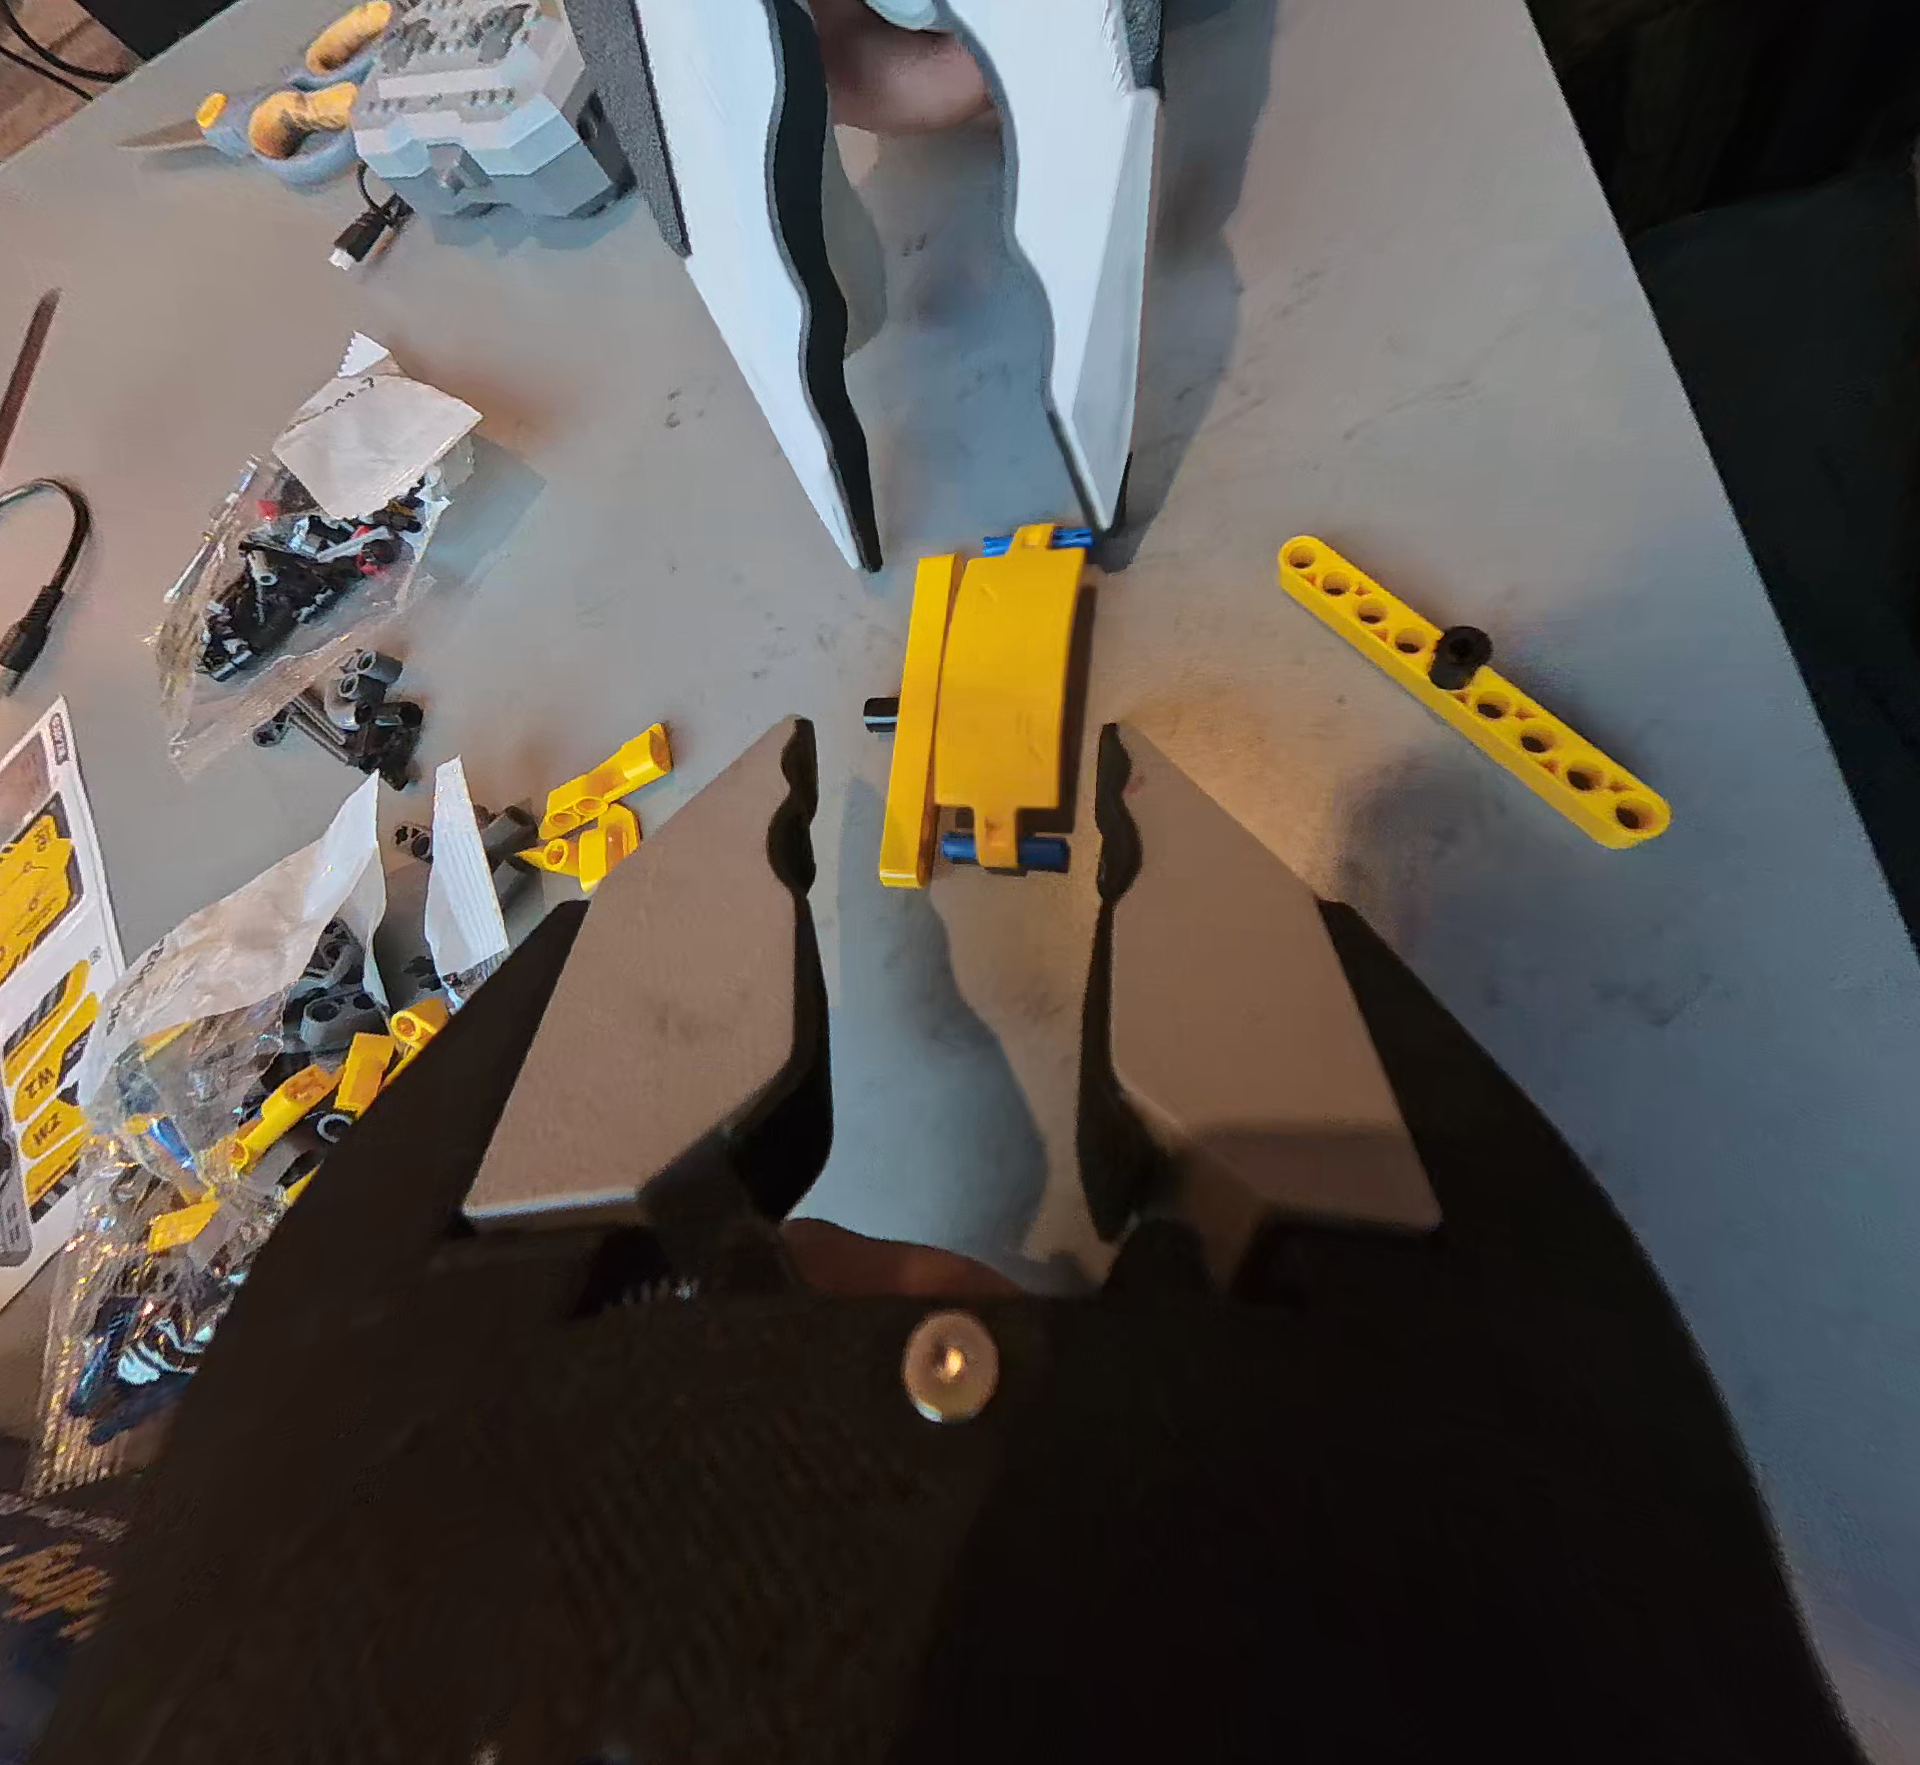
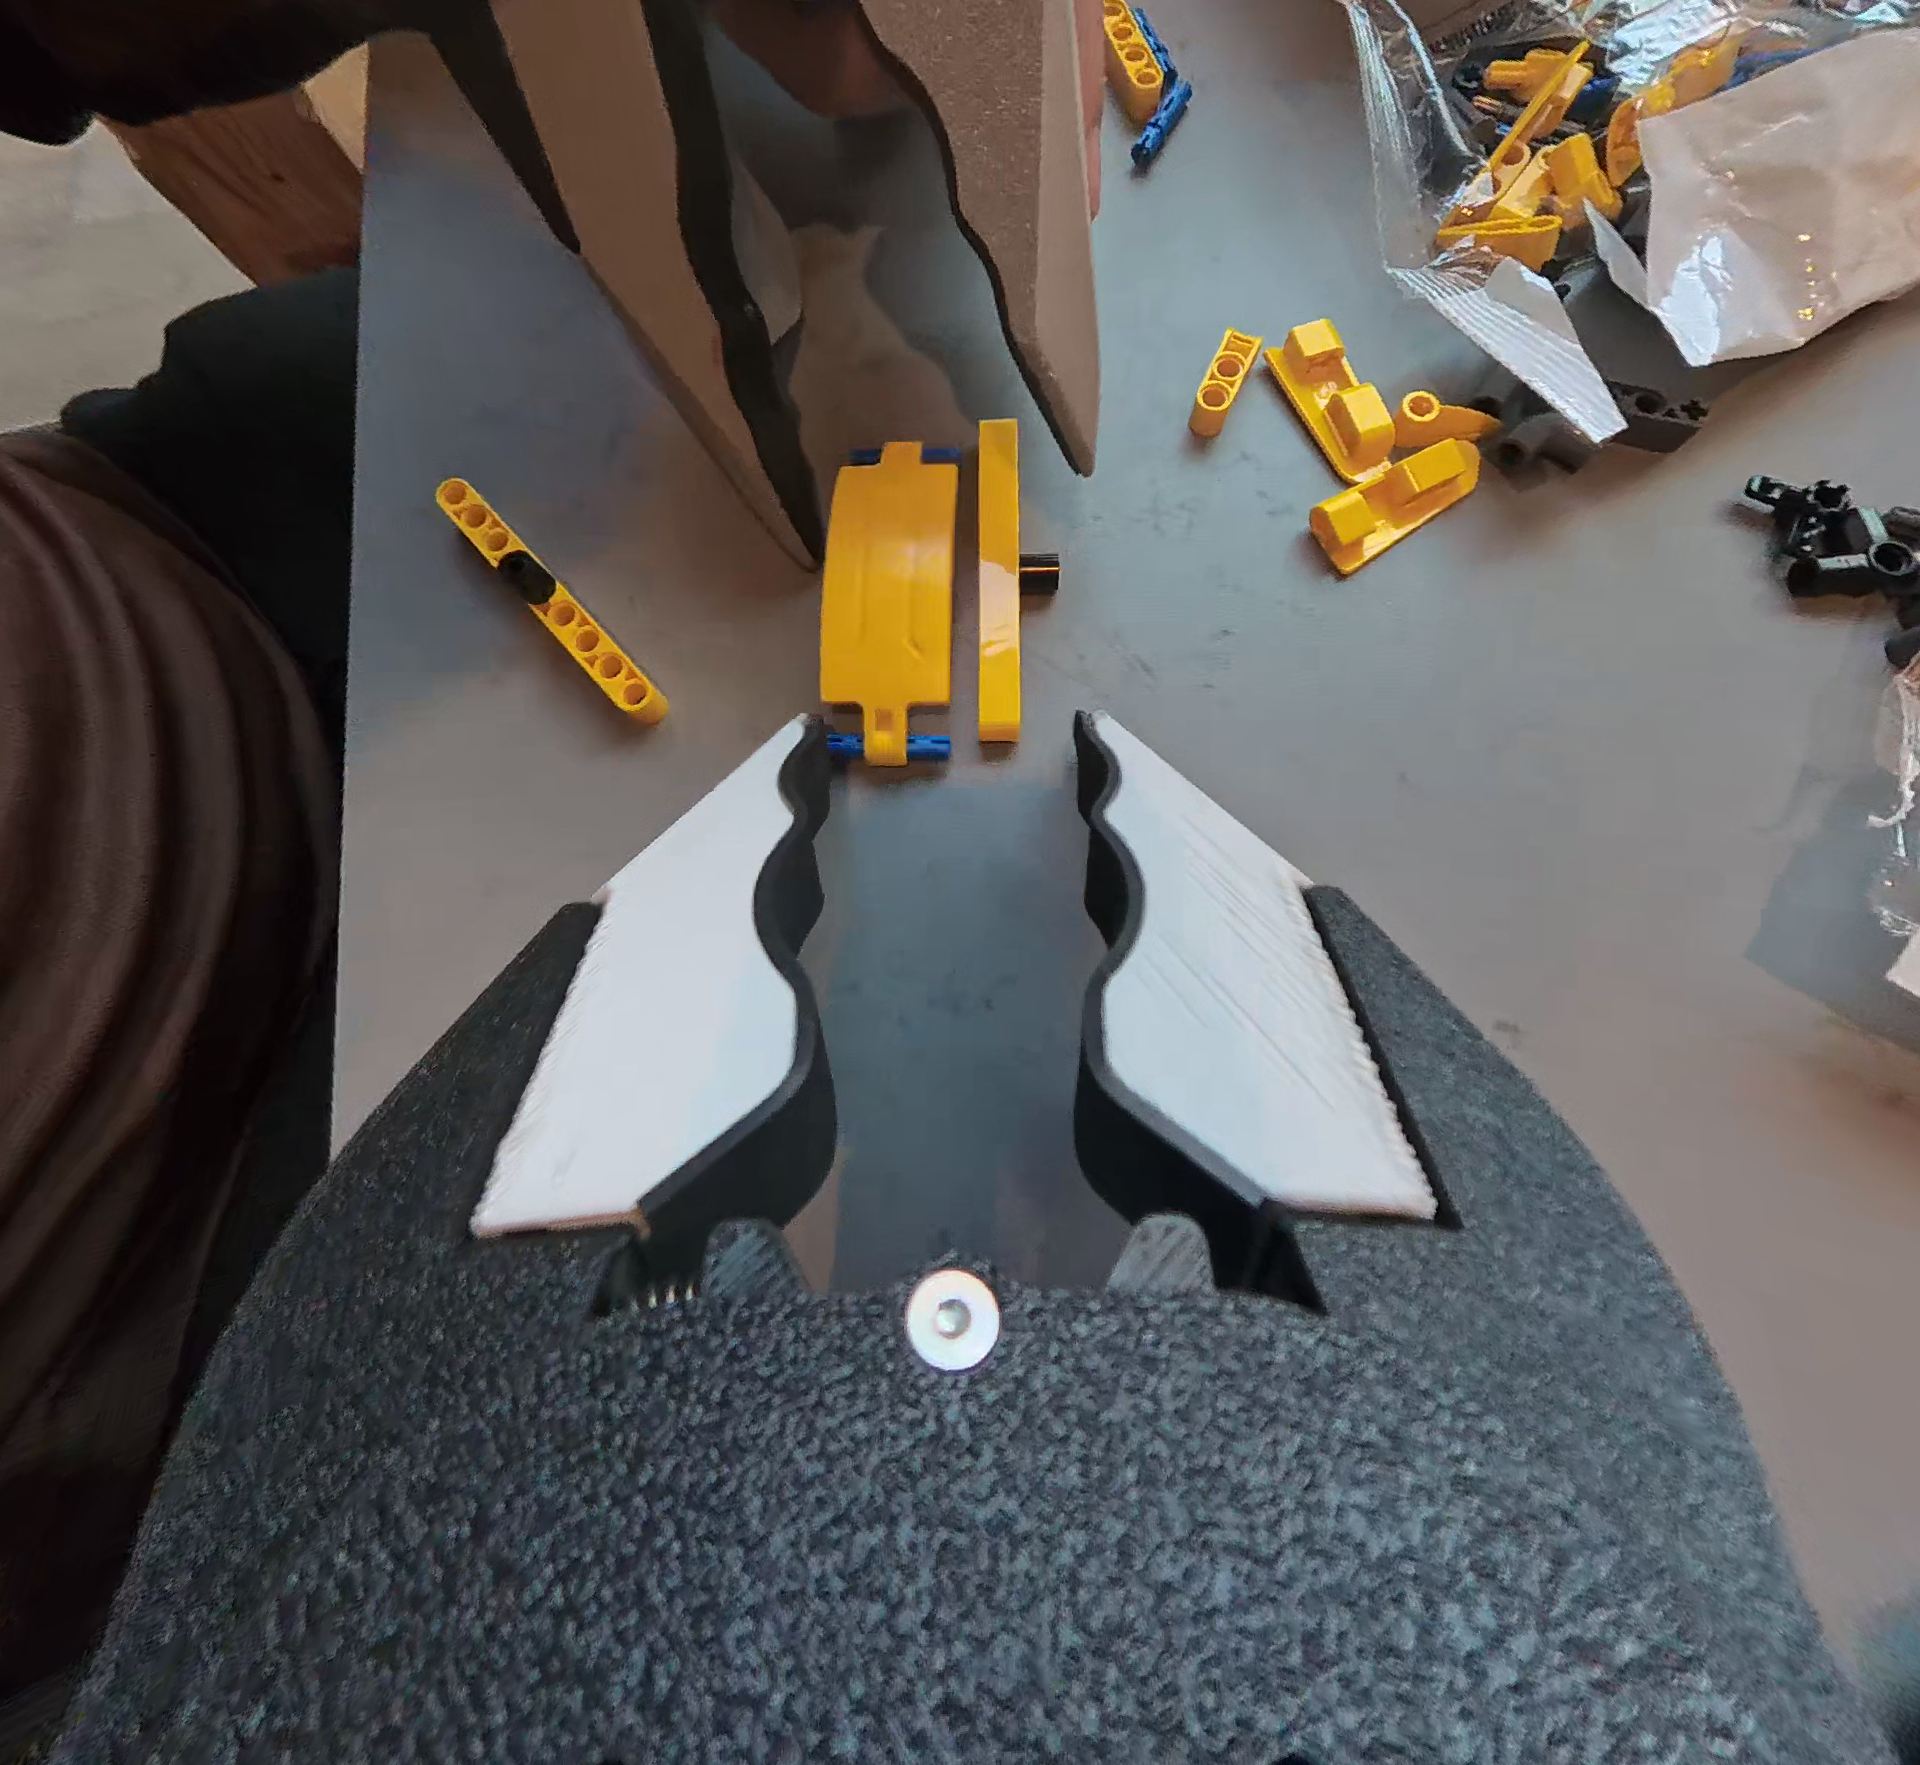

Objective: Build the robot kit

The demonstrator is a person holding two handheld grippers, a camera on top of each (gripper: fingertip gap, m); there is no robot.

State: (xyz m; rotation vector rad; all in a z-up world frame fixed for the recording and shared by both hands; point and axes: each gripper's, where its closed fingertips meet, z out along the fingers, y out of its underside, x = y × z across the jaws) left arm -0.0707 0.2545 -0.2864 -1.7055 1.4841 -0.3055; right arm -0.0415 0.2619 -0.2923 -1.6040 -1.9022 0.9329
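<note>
Yellow curved panel point(image 1: 1000, 681), flat between tools.

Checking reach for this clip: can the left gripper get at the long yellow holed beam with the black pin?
Probably yes: the left gripper is open, and the yellow holed beam lies alone on bare grey table, off to one side of its fingertips.

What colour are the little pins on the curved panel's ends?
Blue pins, clearest in the right wrist view.

dim warm light, soft shadows on table point(image 1: 1351, 313), fisheye edges, slight blur.
</note>
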